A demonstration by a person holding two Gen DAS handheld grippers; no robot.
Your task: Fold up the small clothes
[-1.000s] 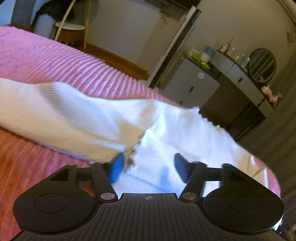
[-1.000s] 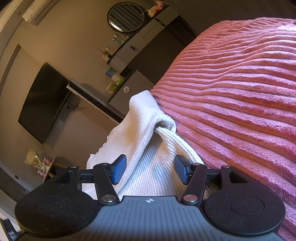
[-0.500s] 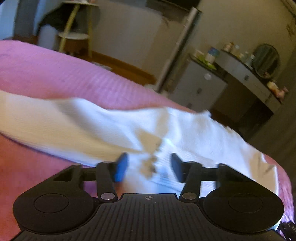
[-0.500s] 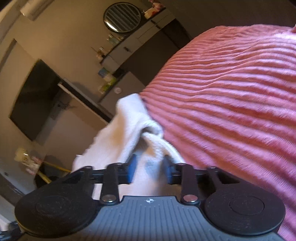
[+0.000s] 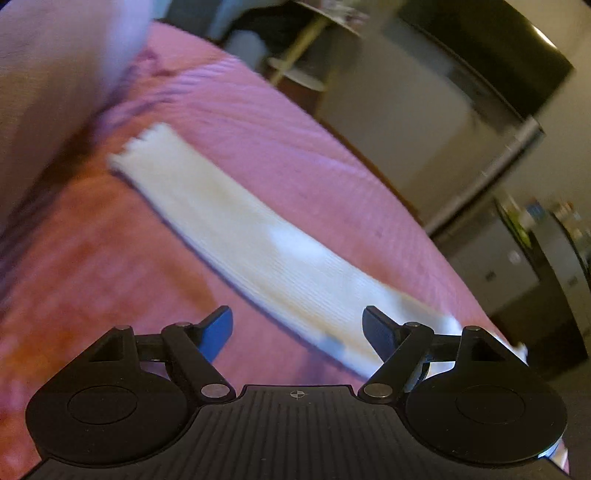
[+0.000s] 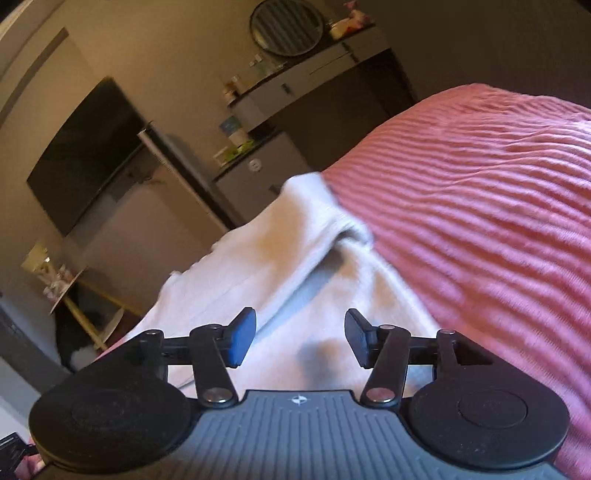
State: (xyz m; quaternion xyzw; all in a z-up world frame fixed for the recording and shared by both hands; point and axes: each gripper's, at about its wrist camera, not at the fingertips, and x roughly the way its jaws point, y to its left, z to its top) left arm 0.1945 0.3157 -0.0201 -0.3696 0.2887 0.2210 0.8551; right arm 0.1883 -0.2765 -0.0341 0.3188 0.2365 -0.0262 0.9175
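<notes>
We see a white ribbed sock (image 5: 258, 254) lying stretched out flat on the pink bedspread (image 5: 92, 258), a long narrow strip running diagonally from its frayed-looking cuff end at the upper left down toward the lower right. The knit shows fine lengthwise ribs, and the bedspread is a plush corduroy-like fabric with broad raised cords. Motion blur softens most of the left wrist view, so the sock's far end and the pale mass at the upper left corner are hard to make out. The left gripper (image 5: 297, 334) hovers over the sock's near end with its jaws wide apart and nothing between them; the sock's lower end passes behind the right finger and is cut off there.

In the right wrist view the sock (image 6: 295, 266) appears as a soft, thick fold, one layer lapped over another with a rounded edge near the bedspread (image 6: 480, 221). The right gripper (image 6: 299, 339) sits just above this cloth, its jaws apart and not clamped on anything. We cannot tell whether the fingertips touch the fabric.

Behind, we make out a dark wall screen (image 6: 85, 155), a round mirror (image 6: 286, 26) and grey cabinets (image 6: 266, 173); the small items on top are too blurred for any writing to be read.
</notes>
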